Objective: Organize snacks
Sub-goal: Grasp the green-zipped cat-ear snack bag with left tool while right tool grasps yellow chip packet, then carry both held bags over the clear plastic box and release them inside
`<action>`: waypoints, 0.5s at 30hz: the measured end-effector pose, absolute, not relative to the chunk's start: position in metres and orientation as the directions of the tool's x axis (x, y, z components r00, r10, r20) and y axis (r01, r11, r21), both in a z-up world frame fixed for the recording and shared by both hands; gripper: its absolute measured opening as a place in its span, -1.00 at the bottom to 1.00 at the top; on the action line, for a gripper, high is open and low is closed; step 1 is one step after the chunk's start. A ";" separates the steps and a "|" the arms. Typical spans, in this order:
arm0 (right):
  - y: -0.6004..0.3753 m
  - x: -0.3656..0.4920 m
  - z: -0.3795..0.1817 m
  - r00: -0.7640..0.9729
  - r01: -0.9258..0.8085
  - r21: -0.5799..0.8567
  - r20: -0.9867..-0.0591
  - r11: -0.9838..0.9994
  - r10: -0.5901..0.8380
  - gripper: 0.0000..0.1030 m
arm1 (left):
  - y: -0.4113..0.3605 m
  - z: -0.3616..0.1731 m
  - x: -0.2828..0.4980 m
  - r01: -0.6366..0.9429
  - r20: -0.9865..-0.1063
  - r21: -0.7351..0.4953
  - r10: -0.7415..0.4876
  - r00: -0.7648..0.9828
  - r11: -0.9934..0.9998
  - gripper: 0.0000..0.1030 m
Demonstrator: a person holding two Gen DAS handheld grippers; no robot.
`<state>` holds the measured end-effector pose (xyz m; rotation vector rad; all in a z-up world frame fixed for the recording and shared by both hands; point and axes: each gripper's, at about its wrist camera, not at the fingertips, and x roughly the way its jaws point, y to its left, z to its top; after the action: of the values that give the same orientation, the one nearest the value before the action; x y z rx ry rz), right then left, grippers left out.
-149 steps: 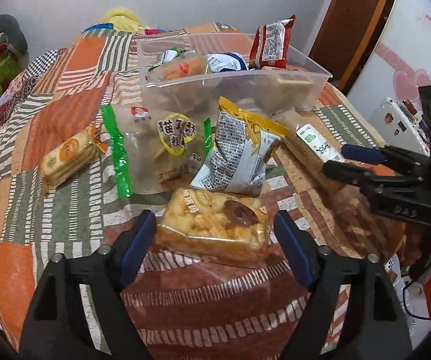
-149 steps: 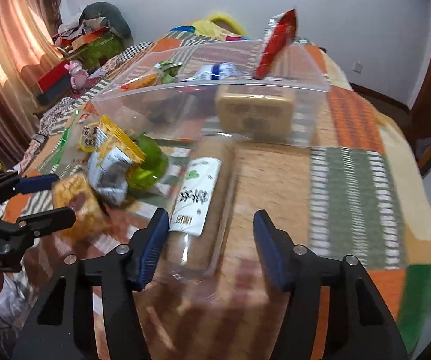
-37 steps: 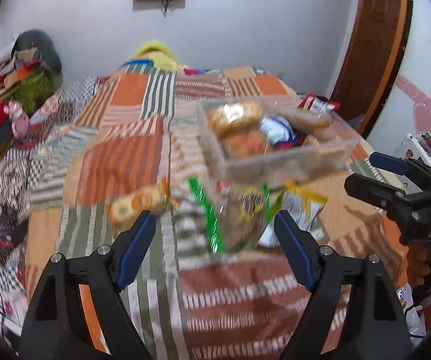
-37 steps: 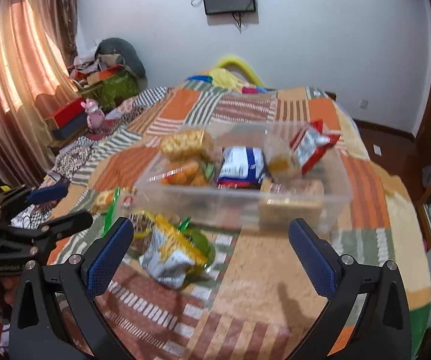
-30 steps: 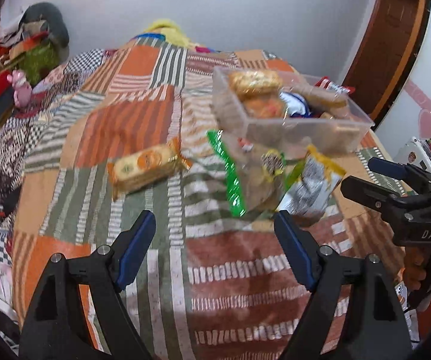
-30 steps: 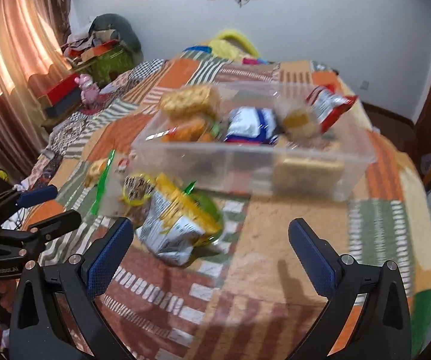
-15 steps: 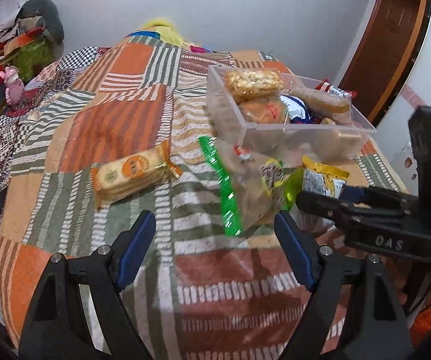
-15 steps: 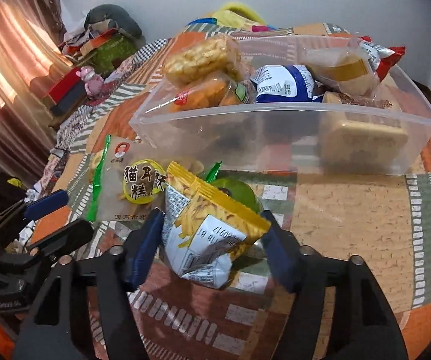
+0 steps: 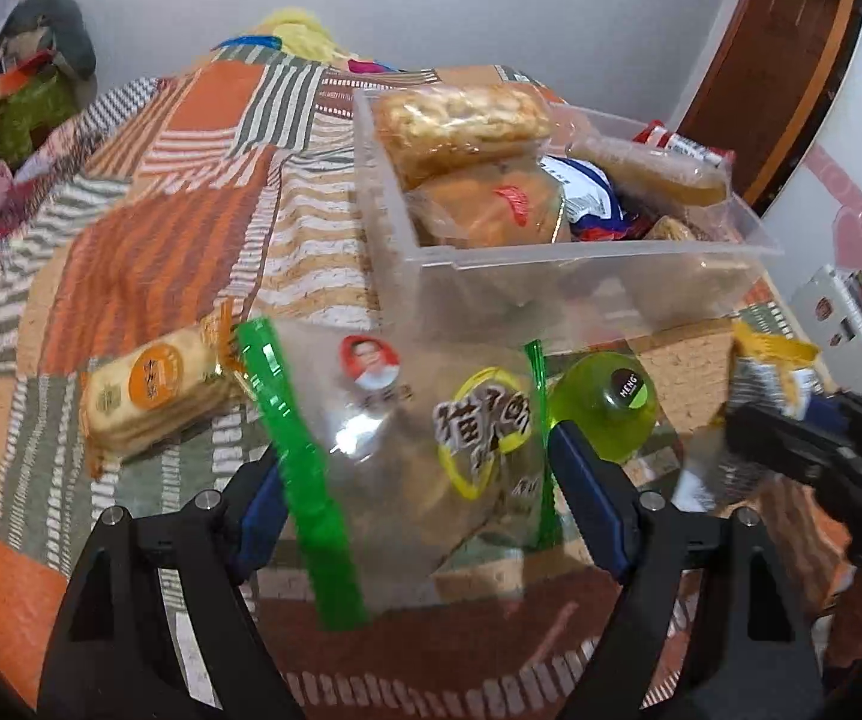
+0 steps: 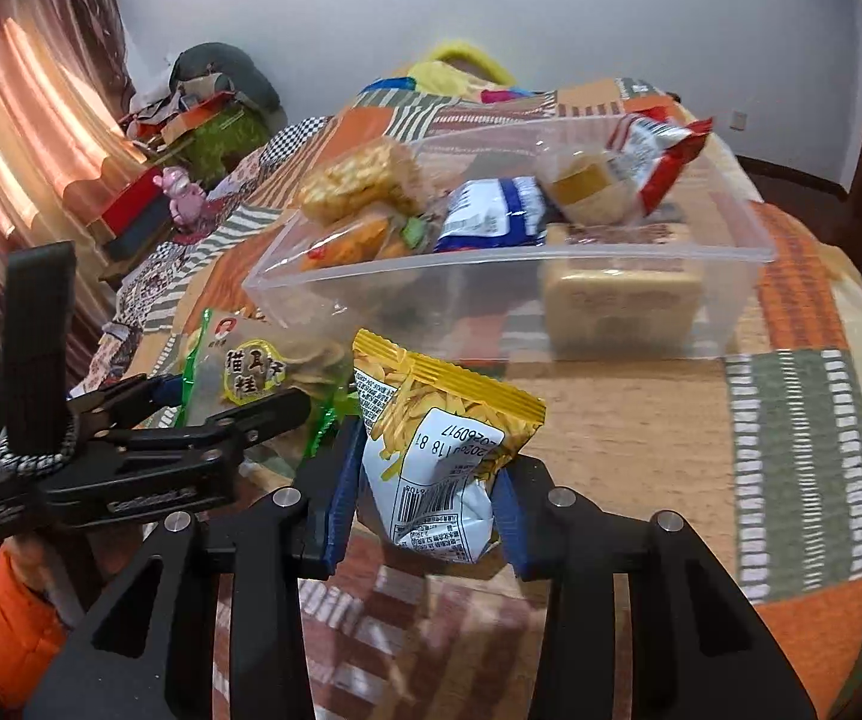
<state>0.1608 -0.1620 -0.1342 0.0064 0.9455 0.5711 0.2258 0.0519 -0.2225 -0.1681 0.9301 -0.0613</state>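
Observation:
A clear plastic bin (image 9: 580, 252) holding several snacks stands on the patchwork bed; it also shows in the right wrist view (image 10: 490, 294). My left gripper (image 9: 419, 480) is closed around a clear green-edged cracker bag (image 9: 395, 438). My right gripper (image 10: 425, 492) is shut on a yellow and white chip bag (image 10: 442, 438), held just in front of the bin. A round green jelly cup (image 9: 604, 408) lies between the two bags. A biscuit pack (image 9: 155, 390) lies to the left.
The patchwork quilt (image 9: 149, 252) covers the bed. A wooden door (image 9: 790, 60) stands at the right. Clutter and a pink toy (image 10: 182, 198) sit beyond the left bed edge by the curtain.
Both grippers moved forward and down onto the snacks. The left one closed on the cracker bag and the right one closed on the chip bag.

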 end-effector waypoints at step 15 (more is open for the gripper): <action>-0.178 0.161 -0.119 0.504 -0.439 0.242 -0.731 0.865 0.460 -0.30 | 0.038 -0.193 0.193 0.030 -0.745 -0.069 -0.071 0.664 0.997 -0.10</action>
<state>0.1614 -0.1784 -0.1194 0.0258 0.8906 0.5431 0.1929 0.0383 -0.1929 -0.0520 0.8434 -0.0573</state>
